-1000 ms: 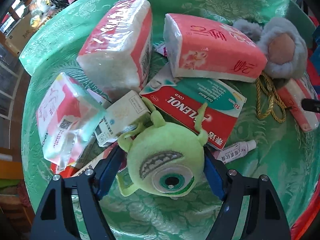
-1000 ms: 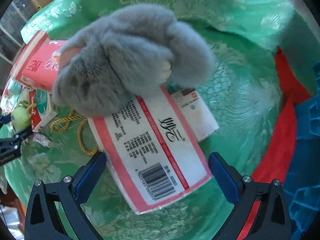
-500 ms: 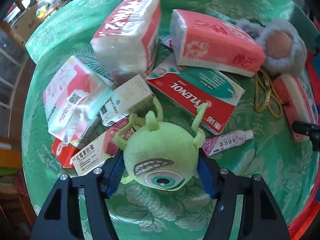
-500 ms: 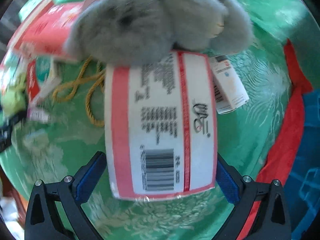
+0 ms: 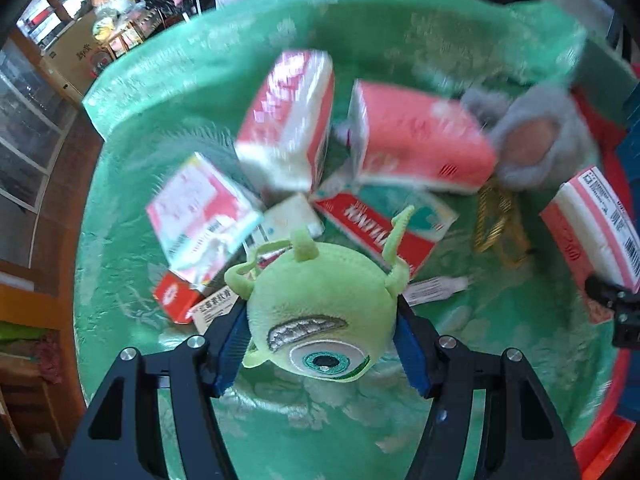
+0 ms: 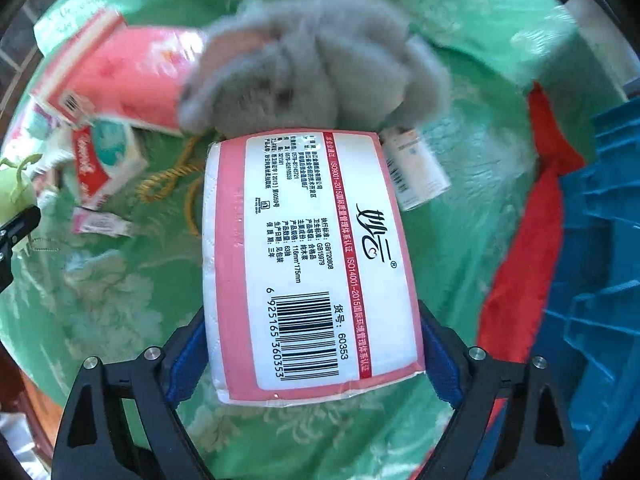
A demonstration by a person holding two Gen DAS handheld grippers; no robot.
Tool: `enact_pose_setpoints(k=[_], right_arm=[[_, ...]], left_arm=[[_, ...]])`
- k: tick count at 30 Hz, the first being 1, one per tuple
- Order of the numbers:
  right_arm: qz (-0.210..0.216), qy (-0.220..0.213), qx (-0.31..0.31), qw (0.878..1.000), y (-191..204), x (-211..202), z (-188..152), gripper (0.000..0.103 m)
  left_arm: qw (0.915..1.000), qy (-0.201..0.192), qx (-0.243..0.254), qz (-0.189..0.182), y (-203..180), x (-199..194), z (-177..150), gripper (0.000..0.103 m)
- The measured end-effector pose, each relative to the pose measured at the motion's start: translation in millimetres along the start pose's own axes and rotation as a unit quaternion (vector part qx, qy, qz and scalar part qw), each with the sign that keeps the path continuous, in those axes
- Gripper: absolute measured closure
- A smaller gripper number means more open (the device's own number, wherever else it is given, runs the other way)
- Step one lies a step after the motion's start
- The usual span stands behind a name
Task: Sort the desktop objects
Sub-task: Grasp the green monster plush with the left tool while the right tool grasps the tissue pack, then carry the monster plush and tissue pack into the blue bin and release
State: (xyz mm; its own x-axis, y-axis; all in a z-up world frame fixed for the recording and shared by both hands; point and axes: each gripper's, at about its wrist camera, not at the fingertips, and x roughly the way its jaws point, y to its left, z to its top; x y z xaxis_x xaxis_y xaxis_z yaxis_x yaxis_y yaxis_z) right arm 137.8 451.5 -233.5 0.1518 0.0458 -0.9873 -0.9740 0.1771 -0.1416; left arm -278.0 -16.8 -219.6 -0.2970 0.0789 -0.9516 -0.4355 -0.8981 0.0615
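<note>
My left gripper point(image 5: 320, 348) is shut on a green one-eyed plush monster point(image 5: 316, 316) and holds it above the green cloth point(image 5: 320, 420). My right gripper point(image 6: 314, 344) is shut on a pink and white tissue pack point(image 6: 304, 256), barcode side up, lifted off the cloth point(image 6: 100, 300); the same pack shows at the right of the left wrist view point(image 5: 592, 224). Behind it lies a grey plush toy point(image 6: 312, 68), also in the left wrist view point(image 5: 536, 140).
On the cloth lie several pink tissue packs point(image 5: 416, 144), a red and green Tylenol box point(image 5: 380, 224), small medicine boxes point(image 5: 292, 220), a tube point(image 5: 436, 288) and a yellow cord point(image 5: 496, 224). A blue crate point(image 6: 600, 260) and a red cloth edge point(image 6: 528, 232) are at the right.
My left gripper has lifted the green plush up from the pile. My right gripper has closed on the tissue pack, turned it lengthwise and lifted it from under the grey plush.
</note>
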Motion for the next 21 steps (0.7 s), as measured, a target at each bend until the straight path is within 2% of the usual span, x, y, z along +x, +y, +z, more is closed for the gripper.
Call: enact_pose_setpoints(k=[5, 8, 11, 16, 21], right_arm=[[-0.003, -0.050, 0.007, 0.999, 16, -64, -7, 0.012], [-0.002, -0.082, 0.017, 0.996, 8, -102, -16, 0.012], [-0.003, -0.112, 0.031, 0.993, -14, -131, -17, 0.012], [-0.002, -0.152, 0.065, 0.986, -50, -180, -38, 0.012], [-0.020, -0.179, 0.115, 0.977, -116, -228, -78, 0.012]], left_arm=[[0.9991, -0.043, 0.003, -0.005, -10, -59, 11, 0.039], [0.9977, -0.066, 0.005, -0.016, -11, -86, 18, 0.039], [0.9957, -0.088, 0.019, -0.023, -29, -118, 19, 0.039], [0.9910, -0.119, 0.048, -0.040, -81, -167, 25, 0.039], [0.9812, -0.152, 0.085, -0.084, -162, -226, 30, 0.039]])
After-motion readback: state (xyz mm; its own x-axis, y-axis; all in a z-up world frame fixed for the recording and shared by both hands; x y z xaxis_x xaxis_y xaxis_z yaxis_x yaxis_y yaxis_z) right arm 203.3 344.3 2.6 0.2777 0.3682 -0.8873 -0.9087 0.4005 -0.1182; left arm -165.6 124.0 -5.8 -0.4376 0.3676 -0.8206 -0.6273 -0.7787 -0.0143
